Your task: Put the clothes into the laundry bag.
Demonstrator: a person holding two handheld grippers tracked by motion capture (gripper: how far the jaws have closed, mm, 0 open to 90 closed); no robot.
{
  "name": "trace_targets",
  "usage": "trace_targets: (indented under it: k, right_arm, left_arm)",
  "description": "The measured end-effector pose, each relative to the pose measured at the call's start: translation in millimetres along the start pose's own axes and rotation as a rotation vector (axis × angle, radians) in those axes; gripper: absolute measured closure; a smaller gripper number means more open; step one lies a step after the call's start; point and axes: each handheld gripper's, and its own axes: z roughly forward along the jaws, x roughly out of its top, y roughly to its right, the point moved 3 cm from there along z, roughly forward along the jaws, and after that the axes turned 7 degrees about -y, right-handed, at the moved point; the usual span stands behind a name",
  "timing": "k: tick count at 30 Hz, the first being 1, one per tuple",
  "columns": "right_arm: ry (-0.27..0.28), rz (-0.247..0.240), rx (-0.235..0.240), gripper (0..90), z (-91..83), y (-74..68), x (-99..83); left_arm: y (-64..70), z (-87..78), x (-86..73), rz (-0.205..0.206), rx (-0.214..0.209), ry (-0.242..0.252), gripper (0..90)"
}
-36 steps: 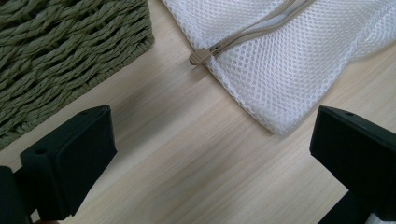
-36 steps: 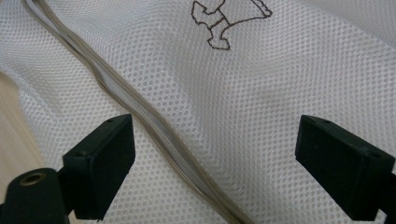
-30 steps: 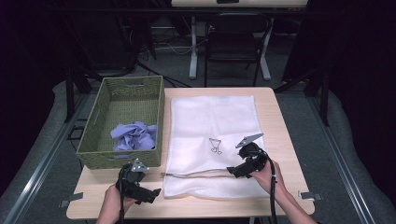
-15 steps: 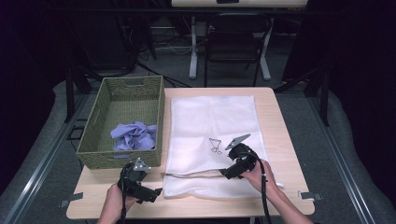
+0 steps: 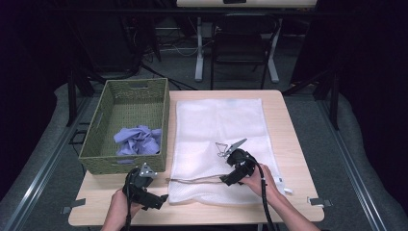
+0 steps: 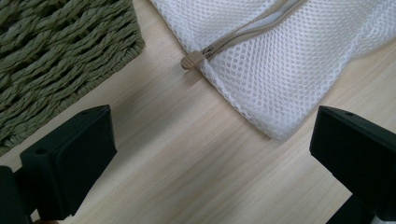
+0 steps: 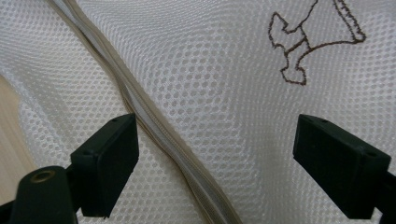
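White mesh zip-up laundry bag (image 5: pixel 221 139) lies flat on pale wood surface (image 5: pixel 298 144), just right of green woven basket (image 5: pixel 126 122) w/ crumpled lilac cloth (image 5: pixel 138 141) inside. Right tool (image 5: pixel 232 169) hovers over bag's beige zipper (image 7: pixel 159 135), jaws apart. Left tool (image 5: pixel 153 192) sits near bag's corner by tan zip pull (image 6: pixel 192 59), jaws apart too, nothing held.

A wooden table (image 5: pixel 293 144) carries a woven basket (image 5: pixel 110 159) and mesh bag (image 5: pixel 216 120).

Around the work: basket, cloth, table, chair
A green woven basket (image 5: pixel 122 163) stands just beyond the left gripper (image 5: pixel 159 199), with a crumpled purple cloth (image 5: pixel 138 140) inside; the wooden table (image 5: pixel 288 134) lies beneath, and a black chair (image 5: pixel 238 45) is far ahead.
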Motion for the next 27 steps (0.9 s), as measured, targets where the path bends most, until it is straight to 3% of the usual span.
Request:
trace_targets:
  k: [10,22,27]
  right_arm:
    - [-0.032,-0.042,-0.036,19.0,11.5,1.6,4.1]
    - [-0.041,-0.016,-0.025,32.6,12.3,8.8,0.1]
    - [-0.041,0.018,0.002,45.3,10.6,13.1,-1.3]
  left_arm:
    - [0.0,-0.6,0.0,0.001,0.002,0.002,0.2]
    - [1.4,-2.4,-0.5,0.007,0.013,0.004,0.2]
    - [0.7,-2.1,-0.5,0.004,0.011,0.001,0.2]
